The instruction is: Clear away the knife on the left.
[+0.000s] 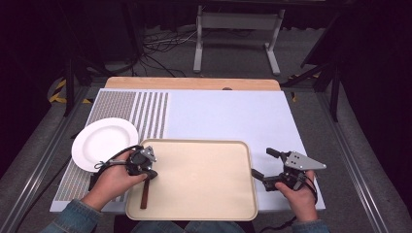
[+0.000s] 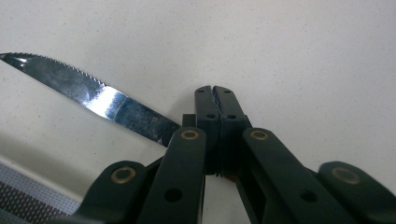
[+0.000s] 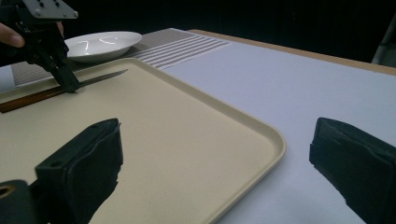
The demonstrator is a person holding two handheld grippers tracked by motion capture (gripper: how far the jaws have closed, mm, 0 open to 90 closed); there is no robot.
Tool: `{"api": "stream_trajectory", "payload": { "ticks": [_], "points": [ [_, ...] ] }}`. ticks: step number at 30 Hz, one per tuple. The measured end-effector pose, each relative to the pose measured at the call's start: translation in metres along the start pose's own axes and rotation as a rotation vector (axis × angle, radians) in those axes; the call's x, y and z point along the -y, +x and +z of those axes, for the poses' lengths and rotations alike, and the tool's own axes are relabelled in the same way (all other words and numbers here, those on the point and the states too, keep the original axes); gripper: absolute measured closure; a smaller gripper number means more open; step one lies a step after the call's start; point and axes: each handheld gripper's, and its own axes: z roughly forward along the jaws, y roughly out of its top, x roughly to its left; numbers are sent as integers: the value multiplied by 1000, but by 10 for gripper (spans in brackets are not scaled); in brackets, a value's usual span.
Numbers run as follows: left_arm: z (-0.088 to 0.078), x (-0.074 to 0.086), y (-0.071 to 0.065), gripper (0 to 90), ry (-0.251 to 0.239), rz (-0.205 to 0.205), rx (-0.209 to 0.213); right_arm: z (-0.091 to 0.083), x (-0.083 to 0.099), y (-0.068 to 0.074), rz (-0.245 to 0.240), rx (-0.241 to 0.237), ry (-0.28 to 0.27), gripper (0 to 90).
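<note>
Left gripper (image 1: 148, 171) was seen closed on a knife (image 2: 93, 95), with its jaws pressed together around the place where the blade meets the brown handle. The knife was lying on the beige tray (image 1: 204, 194), near the tray's left edge, and its serrated blade was pointed away from the person. It could not be told if the knife was resting fully on the tray or was lifted a little. A white plate (image 1: 102, 141) was standing empty on the surface, just beside the tray at its left. The right gripper (image 1: 267, 167) was held wide open over the right edge of the tray, and nothing was between its jaws. It was judged that the grasp of the knife was done, while the carrying and the placing of it was not yet done.
</note>
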Motion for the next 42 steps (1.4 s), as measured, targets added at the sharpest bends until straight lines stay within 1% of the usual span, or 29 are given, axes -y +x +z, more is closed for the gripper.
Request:
{"api": "stream_trajectory", "payload": {
  "ticks": [1,6,7,10,11,14,15,16,17,18,19,20,22,23,24,25,26,27,28,30,32,33,35,39,40,42],
  "points": [
    [0,0,-1,900,4,-4,1,0,0,0,-1,1,2,33],
    [0,0,-1,899,1,0,0,0,0,0,-1,1,1,33],
    [-1,0,-1,892,-3,-7,1,0,0,0,-1,2,1,33],
    [-4,-1,-3,855,-16,-5,8,0,0,0,-1,1,0,33],
    [-6,-2,-4,824,-24,-8,8,0,0,0,-1,1,0,33],
    [-11,-5,-6,685,-52,-16,10,0,0,0,0,3,0,32],
    [-11,-5,-6,634,-52,-16,10,0,0,0,0,3,1,33],
    [-13,-6,-8,634,-58,-29,9,0,0,0,0,3,1,33],
    [-15,-7,-8,582,-62,-31,-3,0,0,0,0,3,2,33],
    [-18,-8,-11,495,-89,-42,-7,-1,0,0,0,3,1,33],
    [-20,-9,-11,453,-103,-40,-5,-1,0,-1,-3,3,-3,33],
    [-21,-9,-12,403,-117,-38,-11,-1,0,0,0,3,-4,32],
    [-24,-10,-13,318,-145,-25,-17,-1,0,0,-1,3,-3,33],
    [-25,-10,-14,272,-154,-19,-26,-1,0,0,-2,3,-3,33],
    [-27,-10,-14,230,-156,-8,-30,-1,0,0,-3,3,-1,33],
    [-28,-10,-15,201,-164,-6,-30,-1,0,0,-2,3,-1,33],
    [-29,-9,-16,186,-174,-3,-32,-1,0,0,-3,3,-2,33],
    [-29,-9,-16,171,-174,-3,-32,-1,0,0,-2,4,-1,33],
    [-31,-9,-17,155,-193,2,-22,-1,0,0,-2,4,-2,33],
    [-32,-9,-17,132,-192,6,-23,-1,0,0,-1,4,-1,33],
    [-34,-7,-17,115,-215,11,-31,-1,0,1,-1,6,-1,33],
    [-35,-6,-17,109,-219,12,-34,-1,0,1,-1,3,-4,32],
    [-37,-4,-17,107,-240,14,-41,-1,0,0,-2,4,-3,33],
    [-42,4,-15,95,-299,26,-47,-2,0,1,-2,4,-2,33],
    [-42,4,-15,90,-299,26,-47,-2,0,1,-2,4,-2,33],
    [-46,8,-14,87,-331,31,-58,-2,0,1,-3,5,-2,33]
  ]
}}
